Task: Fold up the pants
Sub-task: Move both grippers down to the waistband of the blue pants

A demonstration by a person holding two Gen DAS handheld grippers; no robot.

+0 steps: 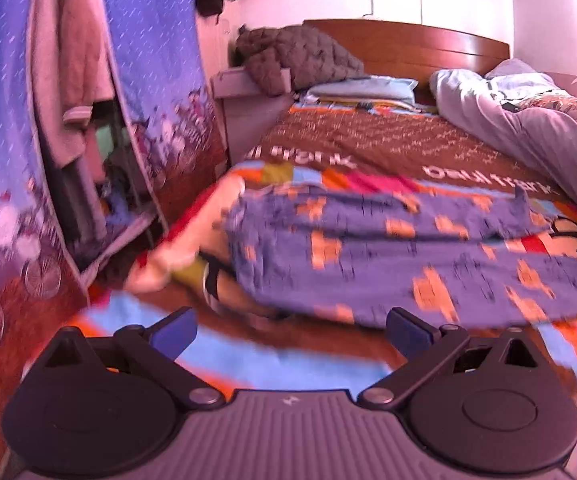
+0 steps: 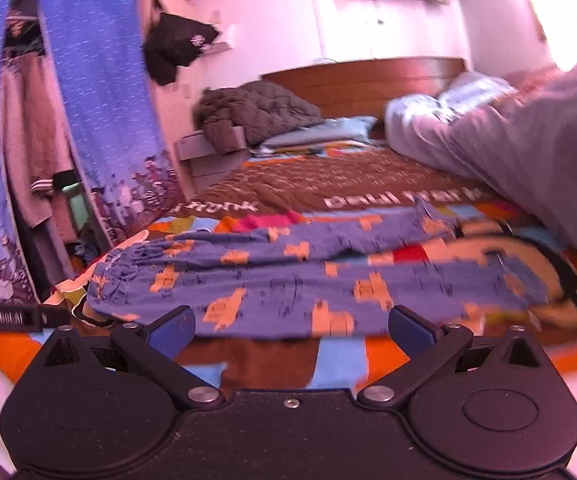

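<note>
On a bright patterned bedspread (image 2: 340, 364), blue pants (image 2: 288, 280) with orange patches lie flat; left gripper (image 1: 290, 336) and right gripper (image 2: 291, 334) hover near, both spread wide, empty.

The left hand-held gripper (image 1: 290, 334) had a grey ribbed body stamped with a small white mark, two black rounded housings, black linkage arms on silver pivot screws, and blue textured fingers (image 1: 176, 334). The right hand-held gripper (image 2: 291, 332) was alike but had a black stippled body with one silver screw at its centre and blue fingers (image 2: 408, 332)
</note>
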